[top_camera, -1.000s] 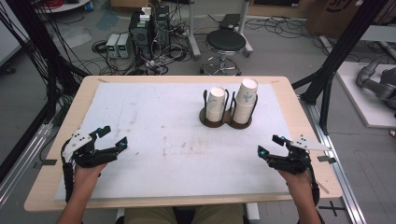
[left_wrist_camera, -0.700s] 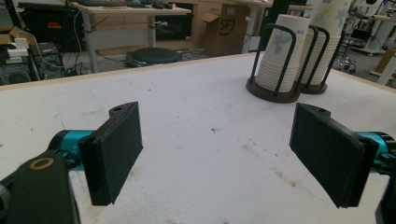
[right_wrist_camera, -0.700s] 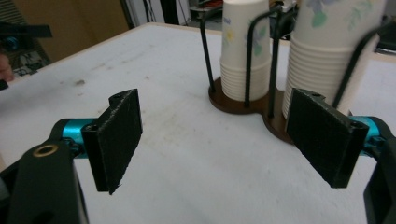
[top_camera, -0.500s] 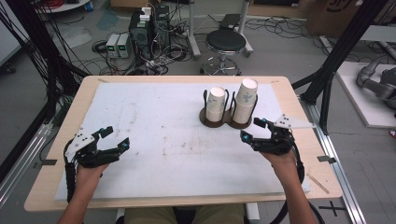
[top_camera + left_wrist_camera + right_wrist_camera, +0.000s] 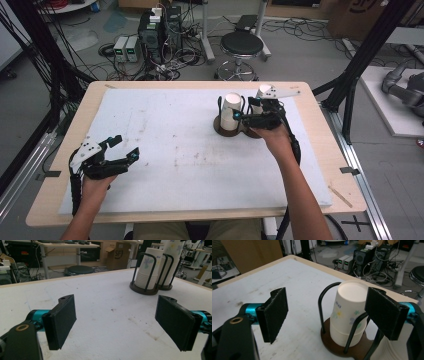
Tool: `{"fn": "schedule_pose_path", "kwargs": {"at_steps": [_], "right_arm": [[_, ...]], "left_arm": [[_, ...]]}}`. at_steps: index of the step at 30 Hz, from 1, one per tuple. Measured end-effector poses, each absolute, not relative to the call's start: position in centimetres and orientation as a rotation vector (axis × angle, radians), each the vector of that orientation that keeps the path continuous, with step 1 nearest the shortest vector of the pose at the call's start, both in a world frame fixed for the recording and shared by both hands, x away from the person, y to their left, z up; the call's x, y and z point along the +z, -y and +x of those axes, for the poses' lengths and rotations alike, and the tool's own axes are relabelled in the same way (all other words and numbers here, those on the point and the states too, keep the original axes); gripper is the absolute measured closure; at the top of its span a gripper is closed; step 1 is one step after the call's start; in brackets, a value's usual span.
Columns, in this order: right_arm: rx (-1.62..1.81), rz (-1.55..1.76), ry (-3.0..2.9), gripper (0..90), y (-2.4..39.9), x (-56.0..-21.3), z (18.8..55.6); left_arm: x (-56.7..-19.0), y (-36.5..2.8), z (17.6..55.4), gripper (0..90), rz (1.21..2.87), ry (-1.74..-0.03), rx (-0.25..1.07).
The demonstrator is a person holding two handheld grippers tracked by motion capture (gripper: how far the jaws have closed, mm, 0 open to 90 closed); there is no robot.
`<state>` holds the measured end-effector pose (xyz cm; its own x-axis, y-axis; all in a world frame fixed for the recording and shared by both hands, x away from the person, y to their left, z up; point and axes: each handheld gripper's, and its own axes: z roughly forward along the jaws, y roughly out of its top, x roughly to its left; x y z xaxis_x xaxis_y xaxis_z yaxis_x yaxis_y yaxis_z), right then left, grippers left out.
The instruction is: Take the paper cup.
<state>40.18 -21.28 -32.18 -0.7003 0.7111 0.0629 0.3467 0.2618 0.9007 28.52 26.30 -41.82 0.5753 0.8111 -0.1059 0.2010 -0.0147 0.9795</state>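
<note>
right claw [image 5: 243, 116] open, over the 2 cup stacks in the holder [image 5: 227, 128]; left stack [image 5: 348, 312] just ahead between its jaws. approach step. next: lower, close on top cup. left claw [image 5: 124, 148] open, idle on table [image 5: 165, 150].

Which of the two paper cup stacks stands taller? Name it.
The right-hand stack, beside the right gripper, stands taller. The left-hand stack in the holder is lower.
</note>
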Motion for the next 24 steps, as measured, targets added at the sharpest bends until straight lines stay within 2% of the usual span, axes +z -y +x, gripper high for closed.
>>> {"fn": "schedule_pose_path", "kwargs": {"at_steps": [11, 24], "right_arm": [[1.259, 1.080, -2.201, 19.5, 18.9, -33.2, 44.8], [1.156, 1.102, -2.198, 19.6, 17.6, -33.6, 45.7]], "left_arm": [[-41.8, -26.0, 28.6, 16.9, 1.551, -0.876, 0.592], [-41.9, -26.2, 28.7, 16.9, 1.543, -0.877, 0.587]]}}
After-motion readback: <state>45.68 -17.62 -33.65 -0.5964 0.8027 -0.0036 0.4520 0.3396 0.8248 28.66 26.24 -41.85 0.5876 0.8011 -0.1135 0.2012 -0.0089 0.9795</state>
